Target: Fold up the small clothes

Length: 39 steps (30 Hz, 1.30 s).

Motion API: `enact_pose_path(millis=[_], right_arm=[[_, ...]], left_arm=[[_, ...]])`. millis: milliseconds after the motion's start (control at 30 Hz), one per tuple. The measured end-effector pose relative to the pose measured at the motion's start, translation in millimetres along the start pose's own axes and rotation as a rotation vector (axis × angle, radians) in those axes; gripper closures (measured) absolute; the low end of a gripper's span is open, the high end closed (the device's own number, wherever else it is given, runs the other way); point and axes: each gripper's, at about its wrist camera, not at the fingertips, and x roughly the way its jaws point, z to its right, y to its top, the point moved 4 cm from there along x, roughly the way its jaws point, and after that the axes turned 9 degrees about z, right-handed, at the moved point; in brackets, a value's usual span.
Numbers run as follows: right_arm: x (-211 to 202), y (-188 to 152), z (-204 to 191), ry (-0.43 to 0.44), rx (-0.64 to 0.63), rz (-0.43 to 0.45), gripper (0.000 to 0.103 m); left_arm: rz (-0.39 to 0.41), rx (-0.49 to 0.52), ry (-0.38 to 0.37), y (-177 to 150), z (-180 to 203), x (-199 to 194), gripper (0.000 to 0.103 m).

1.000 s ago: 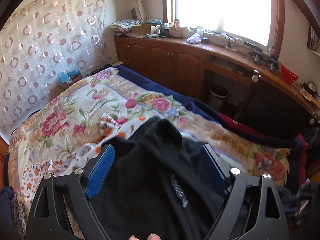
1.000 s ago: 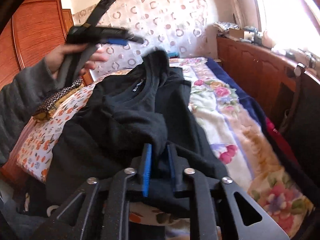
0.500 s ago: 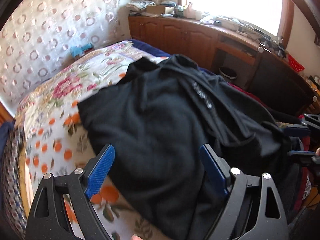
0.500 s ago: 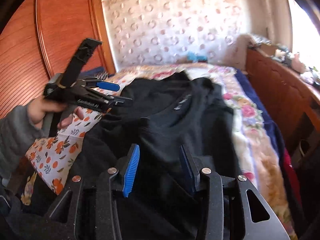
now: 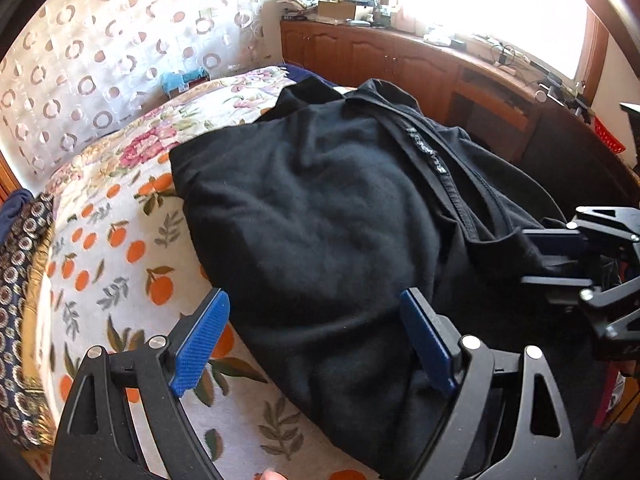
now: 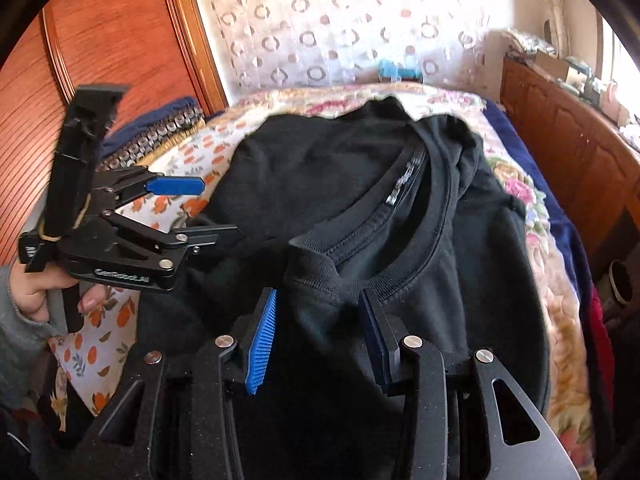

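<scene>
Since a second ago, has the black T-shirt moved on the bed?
Yes. The black T-shirt, bunched low earlier, now lies spread farther up the floral bedspread, collar toward the dotted curtain.

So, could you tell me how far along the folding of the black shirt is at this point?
Early. Done: the black shirt lies on the floral bedspread, collar showing. In hand: nothing is gripped; the left gripper hovers wide open at the shirt's edge, and the right gripper has just opened, its pads clear of the fabric between them. Left: the shirt is rumpled, so smoothing and every fold remain.
</scene>
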Motion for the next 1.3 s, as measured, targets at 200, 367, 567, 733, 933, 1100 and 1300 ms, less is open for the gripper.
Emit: enact_pose_path(millis=[200,367,567,733,933,1100,1300], right_arm=[[-30,15,21,-0.04,0.017,0.057,0.1],[-108,22,84,-0.252,0.081,0.184,0.1],[-141,-13,159,-0.399,0.193,0.106,0.1],[-132,-27,168,-0.35,0.22,0.043,0.093],[-157,-24,164,-0.303,0.264,0.146,0.055],[-173,-31,143,-0.207,0.282,0.217,0.054],[-137,-48,144,-0.19,0.318,0.095,0.054]], left_arm=[[-0.011,-0.003,-0.008,-9,0,6,0.016],[-0.01,-0.016,-0.01,-18,-2,7,0.015],[0.008,-0.01,-0.006,-24,1,4,0.015],[-0.018,-0.021,0.006,-30,-1,-3,0.015],[0.025,-0.068,-0.017,-46,10,-51,0.02],[0.058,-0.132,-0.045,-68,32,-87,0.02],[0.041,-0.202,-0.086,-102,56,-110,0.021]])
